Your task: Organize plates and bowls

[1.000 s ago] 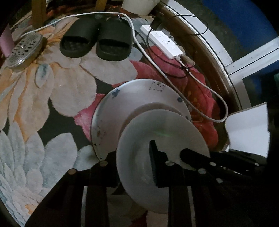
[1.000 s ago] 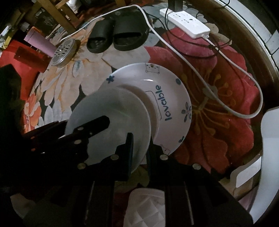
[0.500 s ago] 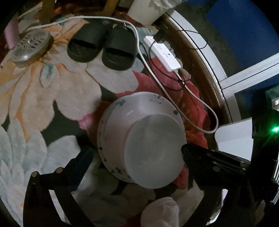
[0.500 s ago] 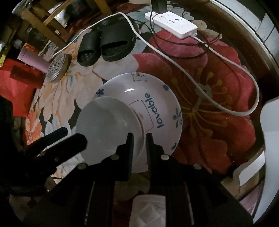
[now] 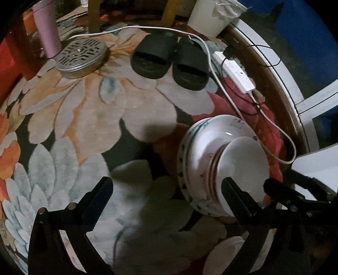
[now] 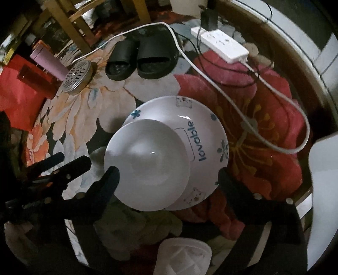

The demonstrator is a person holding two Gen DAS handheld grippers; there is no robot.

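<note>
A small plain white bowl [image 6: 147, 167] rests inside a larger white dish printed "lovable" [image 6: 202, 139] on the flowered carpet. In the left wrist view the small bowl [image 5: 243, 169] sits on the stacked dishes [image 5: 190, 160] at right. My left gripper [image 5: 166, 190] is open and empty, left of the stack, its right finger beside the bowl. My right gripper [image 6: 169, 175] is open, its fingers [image 6: 105, 179] spread on either side of the small bowl. The left gripper also shows at the left edge of the right wrist view [image 6: 52, 167].
Black slippers [image 5: 169, 61] lie at the back. A white power strip [image 6: 219, 44] and cables [image 6: 274, 91] run on the right. A round metal grate [image 5: 81, 55], a pink tumbler [image 5: 47, 27] and a white bucket [image 5: 211, 17] stand behind. A white quilted object [image 6: 183, 256] lies near the front.
Both grippers opened and let go of the small white bowl, which now rests in the "lovable" dish. The left gripper moved left, away from the stack.
</note>
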